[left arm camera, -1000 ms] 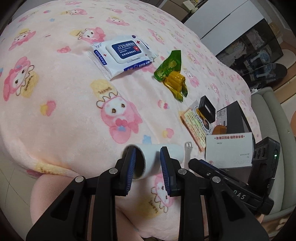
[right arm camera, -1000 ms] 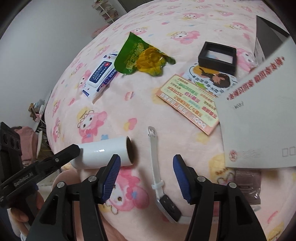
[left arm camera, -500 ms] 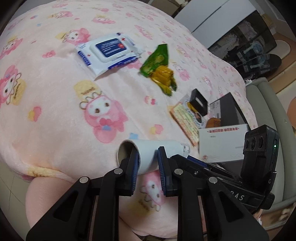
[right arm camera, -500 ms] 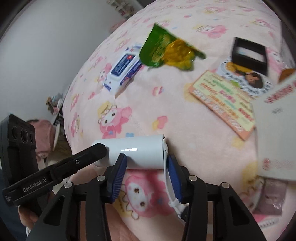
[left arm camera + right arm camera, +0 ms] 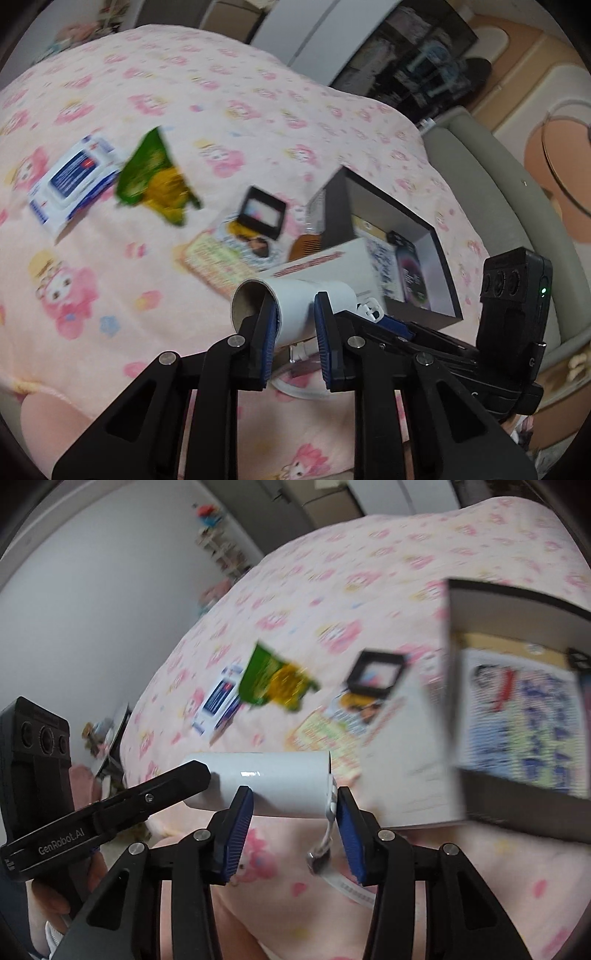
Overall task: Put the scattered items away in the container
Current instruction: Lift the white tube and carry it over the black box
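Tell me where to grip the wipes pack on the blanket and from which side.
Come from above and pinch across the narrow width of the wipes pack, near its middle. It lies flat on the blanket, so no side face is exposed; the soft ends would likely fold. The green wrapper crowds one edge.

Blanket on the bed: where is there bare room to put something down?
Bare pink blanket lies beyond the green snack bag and small black frame, toward the far edge. It is crowded between that frame, the leaflets and the black box.

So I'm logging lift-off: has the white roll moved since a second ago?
Yes. The white roll has risen off the pink blanket and moved toward the dark box, held by both tongs.
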### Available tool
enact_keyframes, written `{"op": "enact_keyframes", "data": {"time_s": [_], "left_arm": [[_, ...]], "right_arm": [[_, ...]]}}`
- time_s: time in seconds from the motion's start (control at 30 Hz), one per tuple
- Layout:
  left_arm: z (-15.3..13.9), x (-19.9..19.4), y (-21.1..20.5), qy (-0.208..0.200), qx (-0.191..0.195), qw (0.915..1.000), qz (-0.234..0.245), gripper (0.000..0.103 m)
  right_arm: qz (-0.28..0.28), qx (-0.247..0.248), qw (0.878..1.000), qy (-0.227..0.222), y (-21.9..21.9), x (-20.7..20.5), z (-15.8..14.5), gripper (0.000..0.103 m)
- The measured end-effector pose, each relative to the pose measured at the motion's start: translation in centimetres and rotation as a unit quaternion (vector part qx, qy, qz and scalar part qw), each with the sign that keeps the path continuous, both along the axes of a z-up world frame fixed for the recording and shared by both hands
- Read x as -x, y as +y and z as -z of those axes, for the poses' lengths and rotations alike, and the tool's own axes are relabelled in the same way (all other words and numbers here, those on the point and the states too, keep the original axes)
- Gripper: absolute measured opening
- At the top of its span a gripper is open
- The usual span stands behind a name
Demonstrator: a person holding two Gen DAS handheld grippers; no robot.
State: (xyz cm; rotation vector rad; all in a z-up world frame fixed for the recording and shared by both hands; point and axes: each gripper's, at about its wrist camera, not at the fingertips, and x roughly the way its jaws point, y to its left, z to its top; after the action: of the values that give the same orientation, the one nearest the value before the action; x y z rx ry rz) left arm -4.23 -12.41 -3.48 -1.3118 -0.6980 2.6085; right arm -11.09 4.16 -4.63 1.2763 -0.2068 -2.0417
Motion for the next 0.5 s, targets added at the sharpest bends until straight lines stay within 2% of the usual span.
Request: {"op": "enact_keyframes", "data": {"time_s": [0.1, 0.17, 0.27, 0.3, 0.4, 0.5], "left_arm": [[-1.0, 1.8, 3.4, 0.007, 0.020, 0.9994, 0.028, 0.018], [-1.6, 3.0, 5.6, 0.012, 0.033, 0.9983, 0.047, 0.013], [-2.6, 4.9, 9.0, 0.019, 0.052, 0.9956, 0.075, 0.013], [-3.0, 5.4, 9.8, 0.021, 0.056, 0.9948, 0.082, 0.013], [-3.7, 6.3, 10.0, 0.025, 0.042, 0.9951, 0.085, 0.013], [-2.8, 6.9, 9.8, 0.011, 0.040, 0.9961, 0.077, 0.013]], "right_arm": [[0.027, -0.010, 1.000, 0.011, 3.0, 1.0, -0.9, 0.043], [0.036, 0.016, 0.999, 0.004, 5.5, 1.6, -1.4, 0.043], [0.052, 0.049, 0.997, 0.016, 8.9, 1.9, -3.1, 0.042], [0.053, 0.044, 0.997, 0.023, 9.3, 2.0, -3.5, 0.042], [0.068, 0.027, 0.997, 0.027, 10.7, 2.7, -3.7, 0.042], [0.072, 0.030, 0.997, 0.019, 11.3, 3.0, -3.1, 0.042]]}}
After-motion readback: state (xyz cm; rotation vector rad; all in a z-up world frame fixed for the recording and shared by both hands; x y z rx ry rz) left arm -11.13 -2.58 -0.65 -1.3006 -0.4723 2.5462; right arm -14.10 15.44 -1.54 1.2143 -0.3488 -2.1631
